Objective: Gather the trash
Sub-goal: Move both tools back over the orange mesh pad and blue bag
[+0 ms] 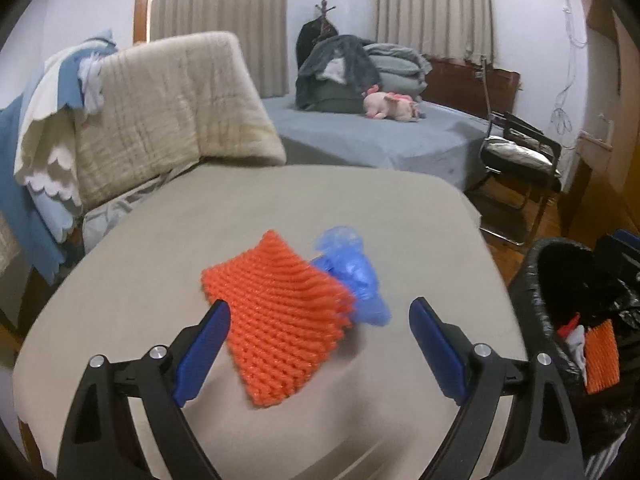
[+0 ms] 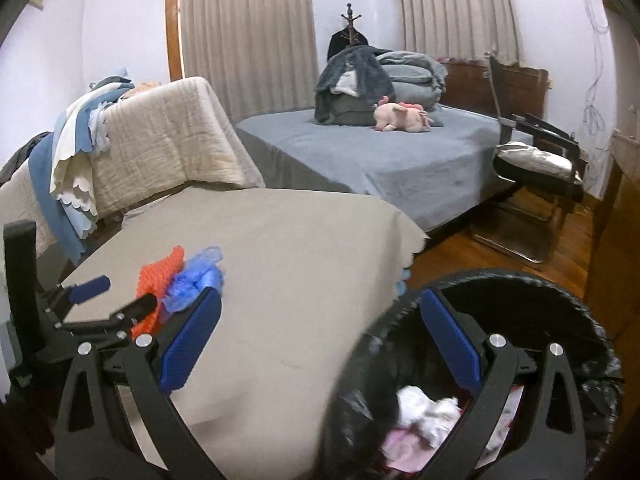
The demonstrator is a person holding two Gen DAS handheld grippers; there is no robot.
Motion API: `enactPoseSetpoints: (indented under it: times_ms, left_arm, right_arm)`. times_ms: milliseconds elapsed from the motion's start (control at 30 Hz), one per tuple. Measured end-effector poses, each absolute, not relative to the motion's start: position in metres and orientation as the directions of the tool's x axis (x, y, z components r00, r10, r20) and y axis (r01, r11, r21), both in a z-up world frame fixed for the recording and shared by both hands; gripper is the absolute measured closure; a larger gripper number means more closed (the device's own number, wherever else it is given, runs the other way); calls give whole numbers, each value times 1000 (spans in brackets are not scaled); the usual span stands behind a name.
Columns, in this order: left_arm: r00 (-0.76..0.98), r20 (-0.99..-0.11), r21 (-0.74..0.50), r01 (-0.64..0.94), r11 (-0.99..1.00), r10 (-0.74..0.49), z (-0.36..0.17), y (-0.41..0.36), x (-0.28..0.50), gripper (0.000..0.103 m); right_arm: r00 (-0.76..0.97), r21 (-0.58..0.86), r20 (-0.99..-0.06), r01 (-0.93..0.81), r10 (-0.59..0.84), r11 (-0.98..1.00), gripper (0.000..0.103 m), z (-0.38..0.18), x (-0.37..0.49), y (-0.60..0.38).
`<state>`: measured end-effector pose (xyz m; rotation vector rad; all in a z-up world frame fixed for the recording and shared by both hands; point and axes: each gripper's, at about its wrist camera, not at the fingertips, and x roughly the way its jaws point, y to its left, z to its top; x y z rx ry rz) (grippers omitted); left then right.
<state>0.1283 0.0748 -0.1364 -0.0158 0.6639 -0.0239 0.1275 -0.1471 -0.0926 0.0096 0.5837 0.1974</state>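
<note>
Black-lined trash bin [image 2: 568,320] beside the beige-covered table [image 2: 288,240], standing on the wooden floor. Inside, from the right wrist view: crumpled white tissue [image 2: 424,404] and something pink [image 2: 400,444] beneath it. From the left wrist view, the same bin [image 1: 536,304] at the right edge, holding a piece of orange foam netting [image 1: 602,356] plus a white scrap and a red bit just beside it, too small to name.

Left gripper [image 1: 320,344] spread wide, holding nothing, fingers either side of the orange foam net [image 1: 280,320] lying on the table [image 1: 140,280]. Crumpled blue plastic bag [image 1: 352,276] touching the net's far right edge, partly tucked under it. Whether the fingers touch the net: cannot tell, somewhat blurred.

Right gripper [image 2: 320,340] also wide and empty, left finger over the table, right finger over the bin's mouth.

Only in the right wrist view: the left gripper [image 2: 116,296] seen from the side, close against the orange net [image 2: 160,272] and blue bag [image 2: 196,280]. Only in the left wrist view: the netting already in the bin.
</note>
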Motion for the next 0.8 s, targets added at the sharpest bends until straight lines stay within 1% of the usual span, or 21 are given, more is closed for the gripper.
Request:
enactPoseSetpoints:
  times_ms: [200,300,400,467,600,667,800]
  left_arm:
    - [768,-641,-23,8,1000,-21,-154,76,144,15]
    - [754,-656,-21,8,1000,-20,-160,77,153,17]
    - [744,-668,-32,12,999,-30,-165,81,156,23]
    - [742,-670,-43,16,999,-41,-165,84,157,30]
    - [743,-667,-52,23,998,-52,-163,97,153,41]
    - [741,-670,-53,21,998,-51,-162,103,152,49]
    - [738,-674,-52,10,999,-43,-158,120,145,58]
  right_arm:
    - [792,74,-576,-194,200,978,6,-111,154,-128]
    - [782,79,-589,-196,205,977,6,-119,164,-120]
    - [772,84,-600,-202,212,976,6,-125,172,-112]
    - [767,86,-604,-208,217,974,6,-128,174,-110]
    - [761,84,-608,-220,225,972,6,-131,177,-101]
    - [758,85,-611,-225,229,971,6,-132,179,-97]
    - [752,85,-614,-237,238,968,6,-133,180,-88]
